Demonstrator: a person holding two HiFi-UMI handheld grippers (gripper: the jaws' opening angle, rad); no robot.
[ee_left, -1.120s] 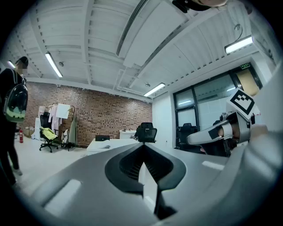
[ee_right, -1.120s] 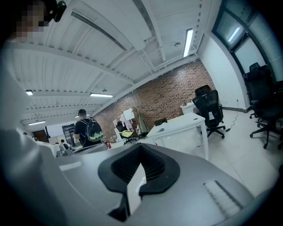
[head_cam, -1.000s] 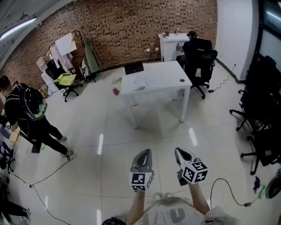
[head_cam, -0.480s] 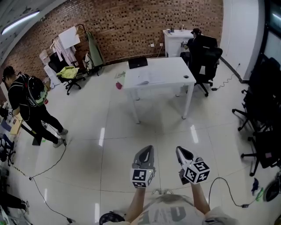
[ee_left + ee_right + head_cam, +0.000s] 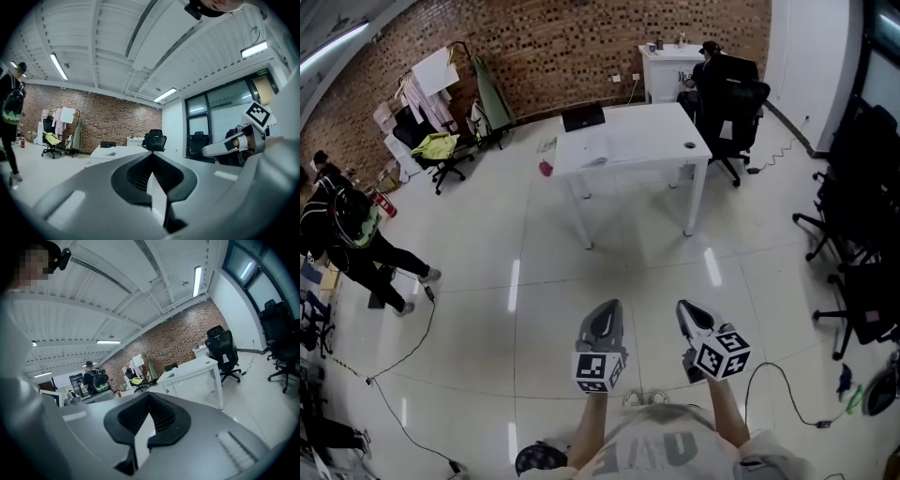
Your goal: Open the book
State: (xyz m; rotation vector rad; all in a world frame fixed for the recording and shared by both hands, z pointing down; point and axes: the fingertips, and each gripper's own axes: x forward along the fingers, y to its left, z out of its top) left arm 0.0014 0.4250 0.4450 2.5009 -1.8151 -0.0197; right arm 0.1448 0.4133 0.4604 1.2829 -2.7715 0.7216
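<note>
The book [image 5: 596, 160] is a small pale shape on the white table [image 5: 656, 141], far ahead across the floor. It also shows on the table's top in the left gripper view [image 5: 109, 149] and the right gripper view [image 5: 171, 374], too small to make out its cover. My left gripper [image 5: 607, 307] and right gripper [image 5: 683, 307] hang side by side in front of my chest, pointing towards the table. Both are shut with nothing between the jaws [image 5: 152, 155] [image 5: 149, 397]. The right gripper [image 5: 233, 143] also shows at the right of the left gripper view.
A black laptop [image 5: 583, 117] and a small dark object [image 5: 689, 144] lie on the table. A black office chair [image 5: 728, 105] stands behind it, with more chairs [image 5: 862, 234] along the right wall. A person with a backpack [image 5: 342, 232] walks at left. Cables [image 5: 773, 375] trail on the tiles.
The person with the backpack has stepped further left. The head view has swayed slightly. Both grippers stay shut and have kept their place.
</note>
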